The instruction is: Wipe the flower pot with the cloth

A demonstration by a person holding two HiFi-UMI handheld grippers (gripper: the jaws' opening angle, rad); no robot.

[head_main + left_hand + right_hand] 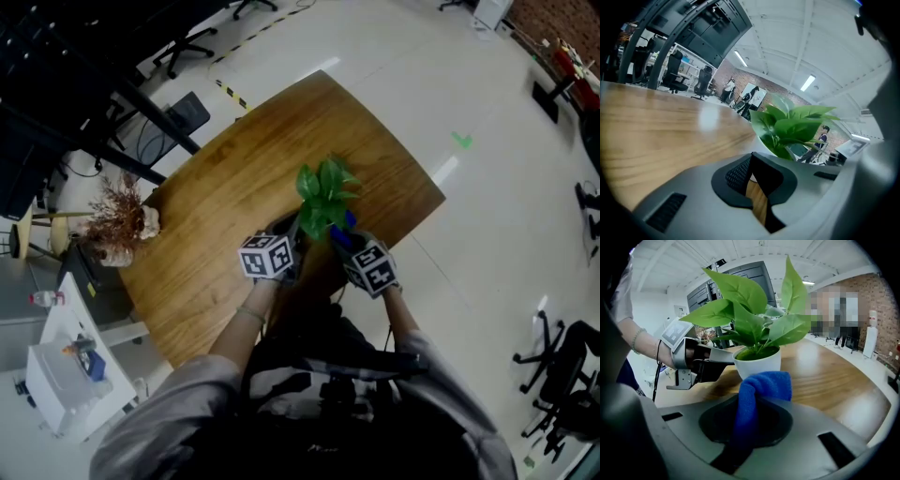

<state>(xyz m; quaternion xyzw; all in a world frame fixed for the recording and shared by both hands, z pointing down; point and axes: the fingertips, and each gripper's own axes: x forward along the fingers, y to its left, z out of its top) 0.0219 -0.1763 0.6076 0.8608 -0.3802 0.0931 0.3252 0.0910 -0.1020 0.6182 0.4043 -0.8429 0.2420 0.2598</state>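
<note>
Surrounding room: a pale shiny floor (422, 56) is seen on all sides, with black office chairs (560, 361) at its edges.
Counter: a brown wooden counter (281, 141) with rounded corners is set on this floor.
Person: the person (328, 412) is seen from above at the near edge of the counter, with both arms stretched toward its middle.
Dried bunch: a brown dried bunch (117, 220) is placed at the left edge of the counter, well apart from the pot.
Plant: broad green leaves (750, 310) are spread above the pot, which is hidden by them in the head view.
Flower pot: the white flower pot (757, 364) is stood upright near the middle of the counter, between the two tools.
Left tool: the left tool (751, 161) is clenched on the rim of the flower pot at its left side; only a narrow slit is left between the jaws.
Right tool: the right tool (757, 401) is closed on the cloth and is held just before the flower pot.
Cloth: the blue cloth (761, 383) is grasped in a fold between the jaws, and its upper end is laid against the lower front wall of the flower pot.
</note>
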